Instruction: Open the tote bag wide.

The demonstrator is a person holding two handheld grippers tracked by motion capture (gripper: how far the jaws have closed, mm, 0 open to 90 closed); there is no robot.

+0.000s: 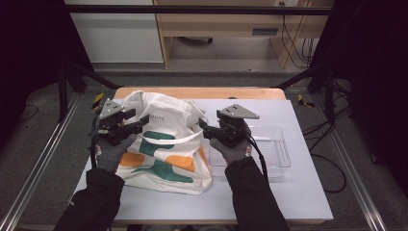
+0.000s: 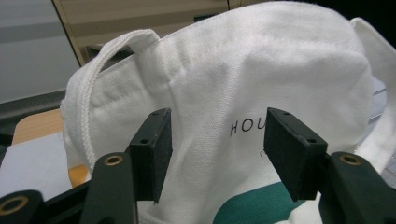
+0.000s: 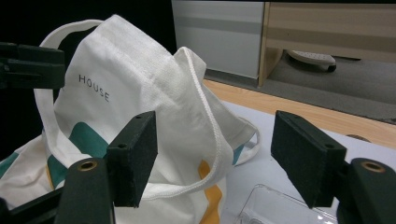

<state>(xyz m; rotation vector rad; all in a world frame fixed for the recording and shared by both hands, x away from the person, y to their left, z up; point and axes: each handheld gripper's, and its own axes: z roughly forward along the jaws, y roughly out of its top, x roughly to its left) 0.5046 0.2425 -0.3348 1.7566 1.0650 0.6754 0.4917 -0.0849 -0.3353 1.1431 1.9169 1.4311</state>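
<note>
A white canvas tote bag (image 1: 163,144) with green and orange shapes and the word HOUSE lies on the table's left half, its top bulging upward. My left gripper (image 1: 144,119) stands open at the bag's left upper side, and the bag's cloth (image 2: 219,93) spans the gap between its pads (image 2: 152,149). My right gripper (image 1: 202,126) is open at the bag's right edge. In the right gripper view the bag (image 3: 140,93) and its handle strap (image 3: 210,135) lie just ahead of the open gripper (image 3: 215,158). Neither gripper holds anything.
A clear plastic tray (image 1: 272,151) sits on the table right of the bag, under my right hand; its corner (image 3: 275,205) lies below the right jaws. The table's wooden far edge (image 1: 202,92) runs behind the bag. Metal frame rails flank the table.
</note>
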